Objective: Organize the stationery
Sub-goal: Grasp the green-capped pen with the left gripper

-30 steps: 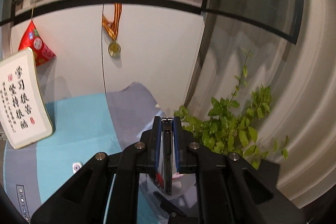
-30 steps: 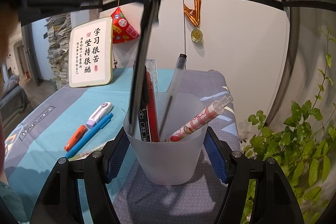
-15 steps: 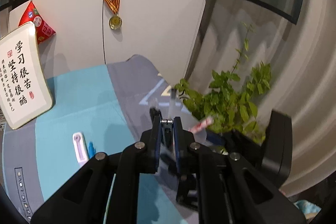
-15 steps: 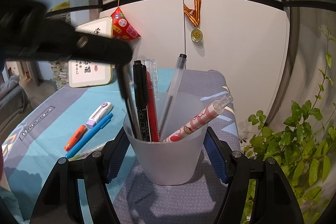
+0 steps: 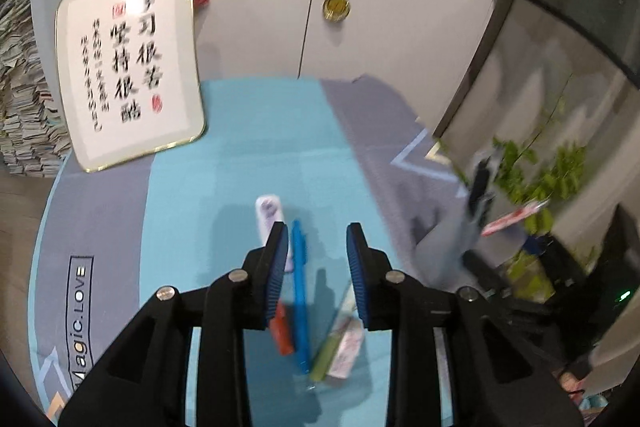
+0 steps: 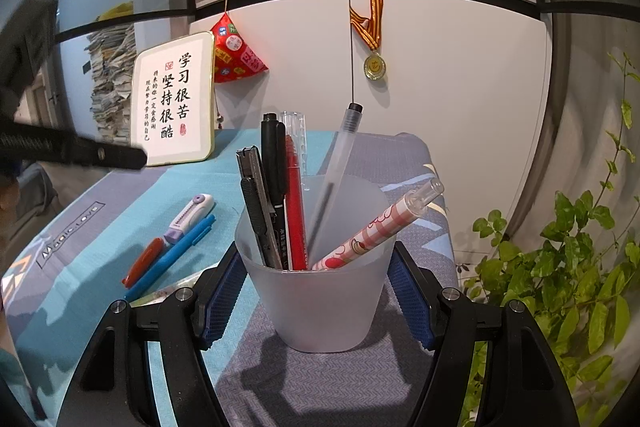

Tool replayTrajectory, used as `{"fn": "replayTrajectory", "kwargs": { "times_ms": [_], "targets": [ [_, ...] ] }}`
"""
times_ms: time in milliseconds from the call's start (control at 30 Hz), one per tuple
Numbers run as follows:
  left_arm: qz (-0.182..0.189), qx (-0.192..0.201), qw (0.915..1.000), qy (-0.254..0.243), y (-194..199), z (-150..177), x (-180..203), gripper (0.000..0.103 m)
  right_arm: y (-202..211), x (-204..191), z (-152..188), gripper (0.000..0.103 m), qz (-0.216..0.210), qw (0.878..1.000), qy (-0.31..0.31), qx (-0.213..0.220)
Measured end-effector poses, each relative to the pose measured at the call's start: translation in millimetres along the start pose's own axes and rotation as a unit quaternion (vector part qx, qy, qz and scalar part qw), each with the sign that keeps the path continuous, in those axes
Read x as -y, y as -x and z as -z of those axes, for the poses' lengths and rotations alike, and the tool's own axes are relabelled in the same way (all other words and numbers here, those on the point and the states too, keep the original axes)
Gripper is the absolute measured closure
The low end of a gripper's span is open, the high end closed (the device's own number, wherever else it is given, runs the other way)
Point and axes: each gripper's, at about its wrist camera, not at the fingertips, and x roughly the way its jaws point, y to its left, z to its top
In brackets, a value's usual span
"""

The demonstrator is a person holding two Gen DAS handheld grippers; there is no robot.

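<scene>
My right gripper (image 6: 316,267) is shut on a frosted plastic cup (image 6: 320,315) standing on the grey part of the mat. In the cup stand a black utility knife (image 6: 256,211), a black marker (image 6: 274,155), a red pen (image 6: 295,211), a clear pen (image 6: 340,155) and a patterned pen (image 6: 380,227). My left gripper (image 5: 317,229) hovers over the loose items with its jaws opening and nothing between them. Below it lie a blue pen (image 5: 299,291), an orange pen (image 5: 282,335), a purple-white cutter (image 5: 269,211) and a green pen (image 5: 326,355).
A framed calligraphy board (image 6: 176,99) leans on the white cabinet at the back left. A leafy plant (image 6: 568,267) stands off the table's right edge. The mat (image 5: 248,147) is teal and grey. A medal (image 6: 374,67) hangs on the cabinet.
The left gripper left the black utility knife standing in the cup, swung left and down over the loose pens, and its jaws parted. The right gripper and the cup stayed still.
</scene>
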Motion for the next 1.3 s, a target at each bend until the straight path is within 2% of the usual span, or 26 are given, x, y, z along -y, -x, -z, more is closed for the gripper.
{"fn": "replayTrajectory", "kwargs": {
  "times_ms": [100, 367, 567, 667, 933, 1300],
  "targets": [
    [-0.004, -0.020, 0.9998, -0.008, -13, 4, 3, 0.076, 0, 0, 0, 0.032, 0.000, 1.000, 0.000, -0.001],
    [0.016, -0.049, 0.9976, -0.047, -26, 19, 17, 0.076, 0, 0, 1, 0.032, 0.000, 1.000, 0.000, -0.002],
    [0.024, -0.081, 0.9918, -0.096, -45, 33, 36, 0.074, 0, 0, 0, 0.032, 0.000, 1.000, 0.000, -0.002],
    [0.017, -0.093, 0.9896, -0.108, -56, 38, 40, 0.074, 0, 0, 0, 0.032, 0.000, 1.000, 0.000, -0.002],
    [-0.012, -0.103, 0.9857, -0.133, -77, 38, 40, 0.074, 0, 0, 0, 0.032, 0.000, 1.000, 0.000, -0.002],
    [-0.007, -0.092, 0.9831, -0.158, -82, 35, 50, 0.074, 0, 0, 0, 0.032, 0.000, 1.000, 0.000, -0.002]
  ]
}}
